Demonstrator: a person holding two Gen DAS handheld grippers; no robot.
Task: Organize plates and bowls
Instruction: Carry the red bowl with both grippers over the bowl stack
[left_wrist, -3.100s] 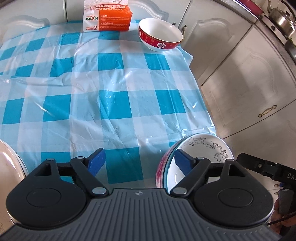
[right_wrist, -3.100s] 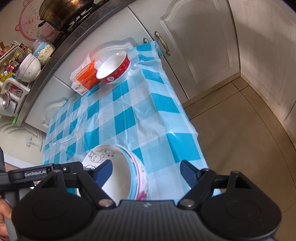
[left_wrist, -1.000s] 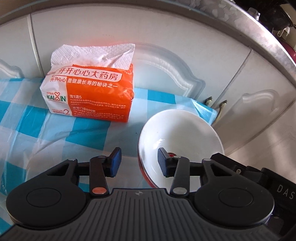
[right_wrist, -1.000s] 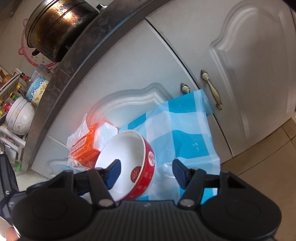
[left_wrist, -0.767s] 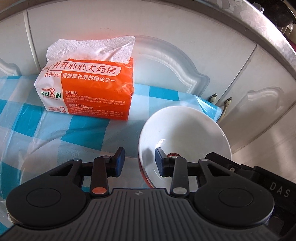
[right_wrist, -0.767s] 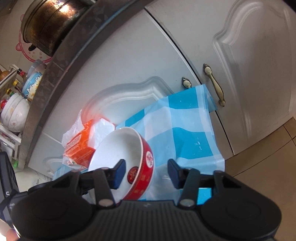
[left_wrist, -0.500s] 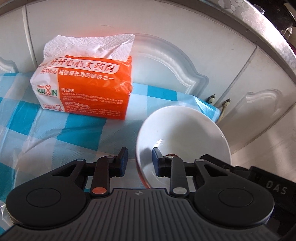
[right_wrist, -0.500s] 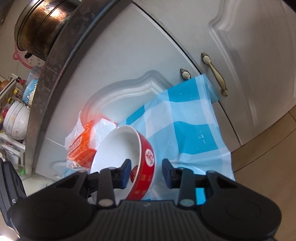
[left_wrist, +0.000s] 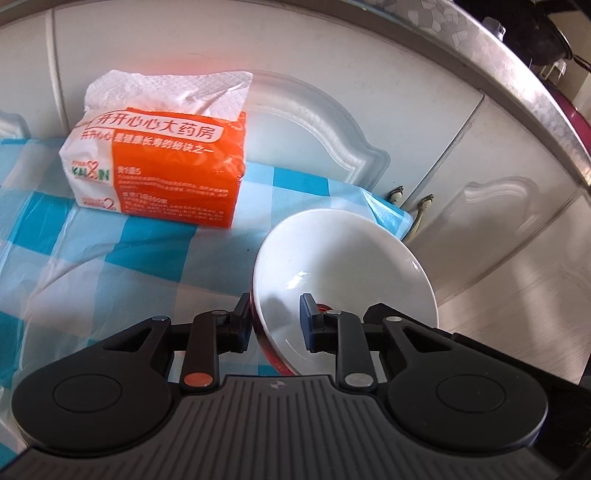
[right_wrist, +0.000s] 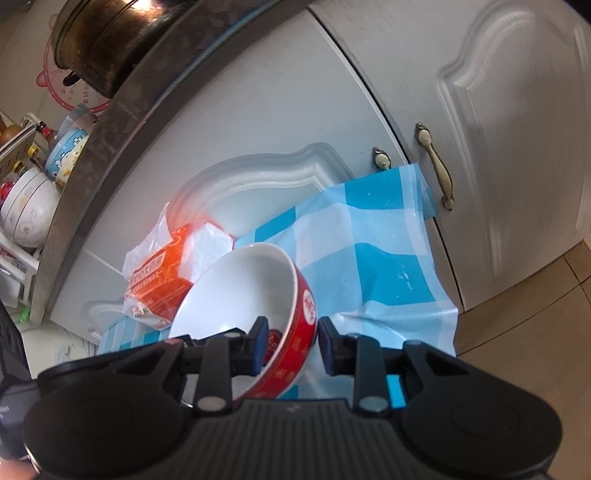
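A red bowl (left_wrist: 343, 258) with a white inside stands at the far corner of the checked tablecloth (left_wrist: 92, 258). My left gripper (left_wrist: 275, 321) straddles its near left rim. One pad presses on the red outside and the other on the white inside, and the jaws are still closing. In the right wrist view the same bowl (right_wrist: 236, 295) looks tipped. My right gripper (right_wrist: 290, 341) clamps its right wall, with one pad inside and one against the red outer face.
An orange and white tissue pack (left_wrist: 166, 173) lies just left of the bowl. White cabinet doors (left_wrist: 498, 240) with brass handles (right_wrist: 434, 166) rise right behind the table. A dark pot (right_wrist: 103, 37) and stacked bowls (right_wrist: 26, 210) sit on the counter above.
Both pairs of jaws have narrowed from wide apart onto the bowl's rim, one on each side. Neither hand has shifted much.
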